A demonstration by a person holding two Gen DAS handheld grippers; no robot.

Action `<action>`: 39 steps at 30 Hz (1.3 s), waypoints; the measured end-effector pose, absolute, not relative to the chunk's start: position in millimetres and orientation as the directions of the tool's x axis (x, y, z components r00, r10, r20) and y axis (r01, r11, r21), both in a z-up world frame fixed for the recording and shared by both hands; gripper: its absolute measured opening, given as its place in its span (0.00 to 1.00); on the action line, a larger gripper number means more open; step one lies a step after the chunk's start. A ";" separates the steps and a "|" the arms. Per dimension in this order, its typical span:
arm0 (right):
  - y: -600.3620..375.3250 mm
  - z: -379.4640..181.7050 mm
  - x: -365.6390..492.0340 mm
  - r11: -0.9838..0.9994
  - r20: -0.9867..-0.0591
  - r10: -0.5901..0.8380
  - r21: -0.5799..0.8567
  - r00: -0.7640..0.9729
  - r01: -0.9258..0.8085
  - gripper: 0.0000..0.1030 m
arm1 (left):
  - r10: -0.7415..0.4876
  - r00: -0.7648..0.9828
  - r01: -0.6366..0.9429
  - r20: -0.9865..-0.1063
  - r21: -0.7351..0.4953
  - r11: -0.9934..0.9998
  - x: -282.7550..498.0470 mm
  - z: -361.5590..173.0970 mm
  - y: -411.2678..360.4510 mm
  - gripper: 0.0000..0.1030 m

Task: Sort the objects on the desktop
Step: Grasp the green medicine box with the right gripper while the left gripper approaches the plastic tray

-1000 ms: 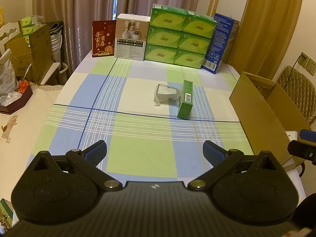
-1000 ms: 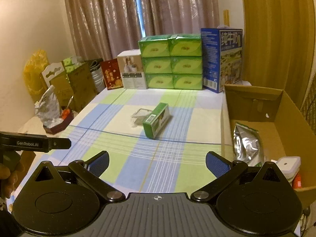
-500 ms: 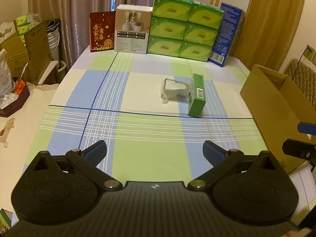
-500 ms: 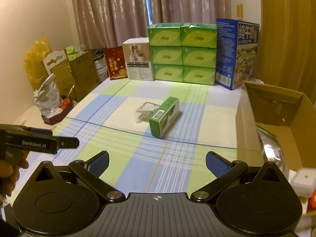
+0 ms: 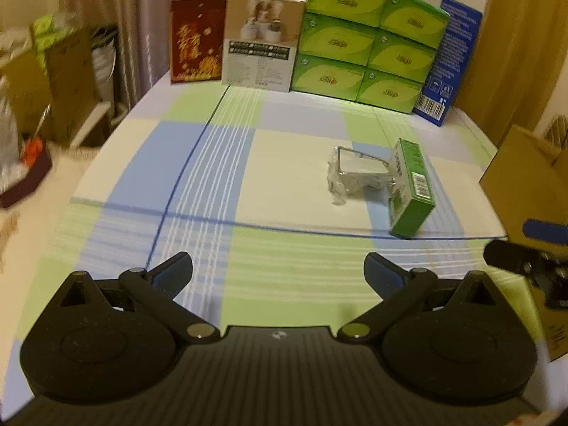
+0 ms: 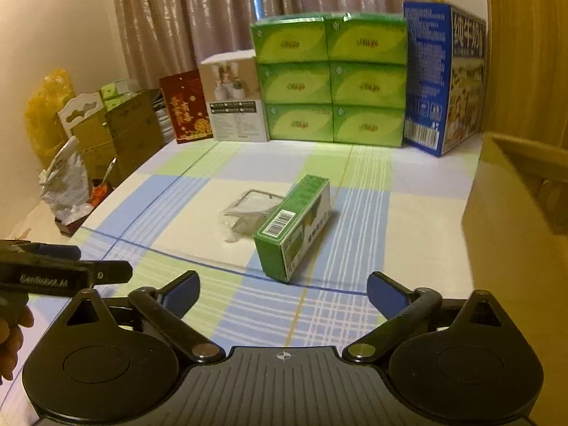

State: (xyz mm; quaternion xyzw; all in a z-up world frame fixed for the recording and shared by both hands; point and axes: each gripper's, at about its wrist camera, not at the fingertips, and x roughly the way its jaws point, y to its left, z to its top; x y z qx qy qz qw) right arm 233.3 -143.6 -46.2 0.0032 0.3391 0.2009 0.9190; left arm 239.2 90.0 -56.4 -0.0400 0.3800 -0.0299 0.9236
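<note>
Both tongs above the checked table, nothing gripped

The left tongs stand spread and empty; the right tongs are closing with nothing between them. On the table, a green carton lies touching a plastic-wrapped metal item. A cardboard box stands at the right edge.

A small green cardboard box with a barcode lies on its long side on the checked tablecloth, ahead of the right gripper, touching a clear plastic-wrapped packet on its left.
</note>
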 end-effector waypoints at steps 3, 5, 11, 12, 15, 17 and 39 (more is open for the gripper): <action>-137.7 -55.9 248.4 0.920 -0.625 0.371 0.147 0.686 -0.364 0.84 | -0.096 0.715 0.053 -0.693 -0.083 0.995 249.0 -59.0 89.6 0.98; -132.7 -63.5 259.9 0.920 -0.628 0.372 0.153 0.683 -0.360 0.79 | -0.110 0.720 0.060 -0.685 -0.096 0.994 256.0 -60.1 90.1 0.98; -120.0 -79.3 286.1 0.921 -0.637 0.369 0.151 0.677 -0.360 0.72 | -0.114 0.739 0.058 -0.664 -0.107 0.993 270.2 -67.5 92.5 0.98; -119.0 -82.1 290.1 0.922 -0.641 0.365 0.148 0.675 -0.358 0.71 | -0.114 0.739 0.056 -0.664 -0.108 0.993 272.1 -69.0 93.7 0.99; -117.2 -88.8 300.3 0.926 -0.650 0.354 0.143 0.672 -0.348 0.66 | -0.110 0.733 0.045 -0.671 -0.113 0.993 278.4 -71.9 96.5 0.99; -117.2 -91.2 305.9 0.928 -0.652 0.351 0.146 0.672 -0.342 0.63 | -0.120 0.724 0.055 -0.679 -0.117 0.992 282.1 -72.9 96.4 0.98; -151.1 -88.9 320.9 0.947 -0.669 0.275 0.066 0.690 -0.314 0.26 | -0.192 0.706 0.185 -0.682 -0.084 0.979 322.9 -82.8 53.0 0.98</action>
